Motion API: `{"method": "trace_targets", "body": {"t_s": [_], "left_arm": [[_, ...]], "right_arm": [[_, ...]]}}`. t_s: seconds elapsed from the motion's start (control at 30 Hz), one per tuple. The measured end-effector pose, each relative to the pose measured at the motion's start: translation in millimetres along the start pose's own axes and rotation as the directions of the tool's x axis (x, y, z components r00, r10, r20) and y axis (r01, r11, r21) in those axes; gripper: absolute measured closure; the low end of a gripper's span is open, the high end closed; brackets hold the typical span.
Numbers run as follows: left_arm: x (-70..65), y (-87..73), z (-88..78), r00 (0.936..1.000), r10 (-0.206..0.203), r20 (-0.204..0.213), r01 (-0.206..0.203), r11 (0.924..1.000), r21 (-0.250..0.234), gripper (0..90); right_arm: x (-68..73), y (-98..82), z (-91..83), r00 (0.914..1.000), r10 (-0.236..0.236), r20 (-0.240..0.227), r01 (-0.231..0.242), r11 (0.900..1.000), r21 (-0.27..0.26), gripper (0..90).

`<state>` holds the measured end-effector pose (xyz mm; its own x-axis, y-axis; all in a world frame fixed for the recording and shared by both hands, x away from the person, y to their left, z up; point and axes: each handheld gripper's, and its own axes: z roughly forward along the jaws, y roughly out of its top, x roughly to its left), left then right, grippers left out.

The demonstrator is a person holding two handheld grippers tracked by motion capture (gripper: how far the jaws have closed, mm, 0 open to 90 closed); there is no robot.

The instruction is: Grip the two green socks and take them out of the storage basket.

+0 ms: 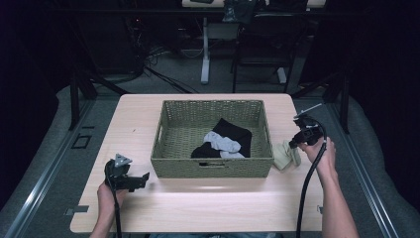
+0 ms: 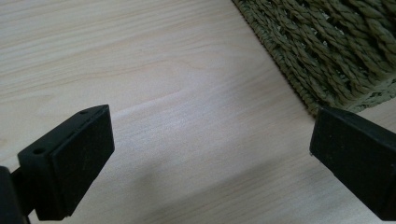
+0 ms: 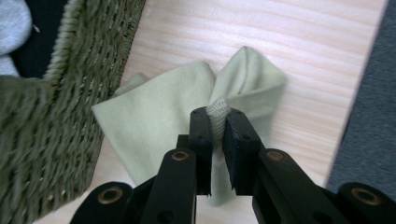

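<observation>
Pinching a pale green sock (beside the basket), right gripper clamped, left gripper wide open

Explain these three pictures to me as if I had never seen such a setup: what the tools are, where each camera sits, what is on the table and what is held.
A person sits at a wooden table and holds a hand tool with a two-jaw claw in each hand. The high view looks down from above the person. The other two pictures come from cameras riding on the tools, looking along their black jaws.

On the table stands a woven basket with black and grey clothes in it. Beside its right wall lies a pale green sock.

The right claw is shut on a bunched fold of that sock. The left claw is open over bare wood near the basket's corner and holds nothing.
</observation>
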<state>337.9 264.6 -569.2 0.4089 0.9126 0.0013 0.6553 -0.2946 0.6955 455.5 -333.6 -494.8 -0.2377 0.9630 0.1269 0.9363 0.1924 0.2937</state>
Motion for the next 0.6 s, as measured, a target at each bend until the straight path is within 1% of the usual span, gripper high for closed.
{"method": "trace_targets", "body": {"t_s": [0.07,0.13,0.17,0.2,0.23,0.27,0.33,0.4,0.43,0.5,0.6], "left_arm": [[0.1,0.0,0.0,1.0000,0.000,0.001,0.000,1.0000,-0.001,0.0],[0.3,-0.2,-0.2,1.0000,-0.001,0.000,0.001,1.0000,0.002,0.0],[0.3,-0.3,-0.3,1.0000,-0.002,-0.001,0.002,1.0000,0.000,0.0],[0.5,-0.3,-0.4,1.0000,-0.002,-0.001,0.002,1.0000,0.000,0.0],[0.7,-0.4,-0.3,1.0000,-0.002,-0.001,0.002,1.0000,0.000,0.0],[0.7,-0.4,-0.3,1.0000,-0.002,-0.002,0.002,1.0000,0.000,0.0],[0.6,-0.4,-0.3,1.0000,-0.002,-0.001,0.002,1.0000,0.000,0.0],[0.1,-0.2,-0.4,1.0000,-0.002,-0.001,0.002,1.0000,0.000,0.0],[0.1,-0.2,-0.5,1.0000,-0.001,-0.001,0.001,1.0000,-0.001,0.0],[0.1,-0.1,-0.6,1.0000,-0.001,-0.002,0.001,1.0000,0.000,0.0],[0.2,-0.1,-0.4,1.0000,-0.001,-0.002,0.001,1.0000,-0.002,0.0]], "right_arm": [[-0.2,0.2,8.2,1.0000,-0.003,-0.008,0.003,1.000,0.015,81.0],[1.1,-0.2,13.4,0.9999,-0.003,-0.013,0.003,1.000,0.006,79.6],[1.4,-0.4,14.6,0.9997,-0.003,-0.024,0.003,1.000,0.008,78.1],[2.7,-0.9,14.7,0.9998,-0.004,-0.020,0.004,1.000,0.000,74.6],[4.4,-2.0,14.4,0.9997,0.006,-0.026,-0.007,1.000,-0.020,71.1],[4.7,-2.0,11.4,0.9996,-0.010,-0.028,0.010,1.000,-0.013,66.8],[7.9,-4.0,5.4,0.9997,-0.013,-0.020,0.013,0.999,-0.034,59.7],[10.4,-6.4,-0.9,0.9995,-0.022,-0.022,0.021,0.999,-0.051,55.3],[11.8,-8.5,-5.7,0.9991,-0.034,-0.026,0.032,0.998,-0.057,52.7],[14.7,-12.5,-11.9,0.9990,-0.038,-0.022,0.036,0.996,-0.080,47.3],[18.7,-21.4,-23.5,0.9980,-0.059,-0.025,0.056,0.992,-0.117,39.8]]}}
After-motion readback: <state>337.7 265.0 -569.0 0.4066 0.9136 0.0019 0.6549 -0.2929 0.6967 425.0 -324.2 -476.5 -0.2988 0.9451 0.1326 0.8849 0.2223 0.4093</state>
